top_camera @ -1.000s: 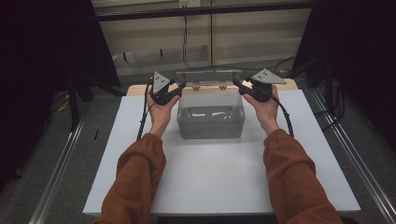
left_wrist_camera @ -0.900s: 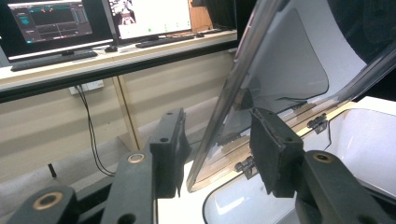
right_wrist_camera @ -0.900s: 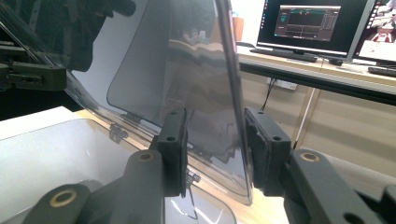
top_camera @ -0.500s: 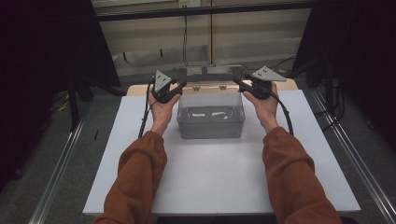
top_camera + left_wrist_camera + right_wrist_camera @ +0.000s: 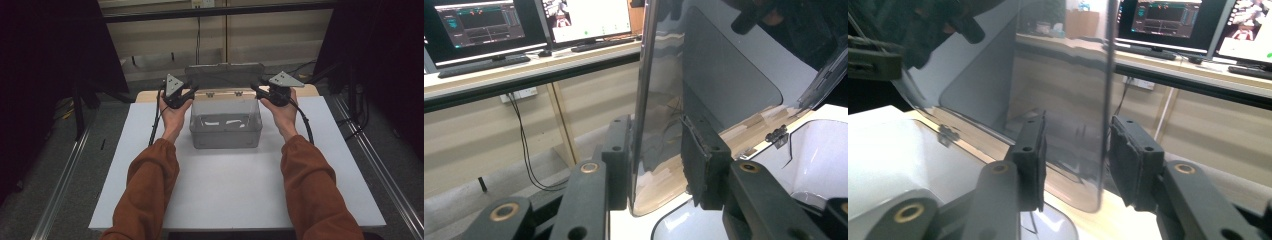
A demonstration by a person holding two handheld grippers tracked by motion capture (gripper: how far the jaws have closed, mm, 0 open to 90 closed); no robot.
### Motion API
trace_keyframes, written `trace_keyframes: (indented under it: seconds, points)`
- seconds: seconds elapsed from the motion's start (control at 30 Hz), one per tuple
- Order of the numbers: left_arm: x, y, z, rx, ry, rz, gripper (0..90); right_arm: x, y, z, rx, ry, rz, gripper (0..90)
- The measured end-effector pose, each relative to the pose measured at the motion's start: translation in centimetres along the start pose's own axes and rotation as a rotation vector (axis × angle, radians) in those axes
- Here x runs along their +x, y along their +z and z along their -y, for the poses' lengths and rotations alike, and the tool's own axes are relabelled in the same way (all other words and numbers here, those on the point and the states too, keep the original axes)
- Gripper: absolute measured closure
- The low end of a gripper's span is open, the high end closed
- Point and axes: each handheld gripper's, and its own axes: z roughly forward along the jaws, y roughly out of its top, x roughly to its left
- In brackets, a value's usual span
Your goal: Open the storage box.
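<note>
A clear plastic box stands at the far middle of the white table. Its hinged clear lid is swung up to about upright behind it. My left gripper holds the lid's left edge, and my right gripper holds its right edge. In the left gripper view the lid fills the gap of the left gripper, with both pads against its rim. In the right gripper view the lid sits the same way in the right gripper. A few small pale pieces lie on the box's floor.
Metal rails run along both sides of the table. A dark frame bar crosses behind the box. Monitors and a keyboard sit on a desk beyond the table. The near half of the white table is bare.
The lid has swung up from a low tilt to about upright. Both grippers have risen slightly with it, staying at its two side edges.
</note>
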Motion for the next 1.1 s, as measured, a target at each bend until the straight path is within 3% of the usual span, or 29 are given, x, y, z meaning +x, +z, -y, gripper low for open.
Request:
trace_keyframes:
  seconds: [0.27,0.47,0.9,1.1]
  points:
    - [0.1,0.2,-0.1,0.001,0.008,-0.005,66.6,-0.6,0.4,0.8,0.013,0.030,0.006,55.4]
    - [0.2,0.3,-0.2,0.008,0.005,0.000,66.8,-0.4,1.1,1.3,0.031,0.031,-0.019,56.8]
    - [0.5,0.8,-0.1,0.008,0.006,-0.011,67.3,-0.8,2.0,1.2,0.026,0.055,-0.021,65.6]
    - [1.0,1.2,0.6,0.041,-0.004,-0.013,67.0,-1.0,2.0,1.3,0.024,0.058,-0.018,69.5]
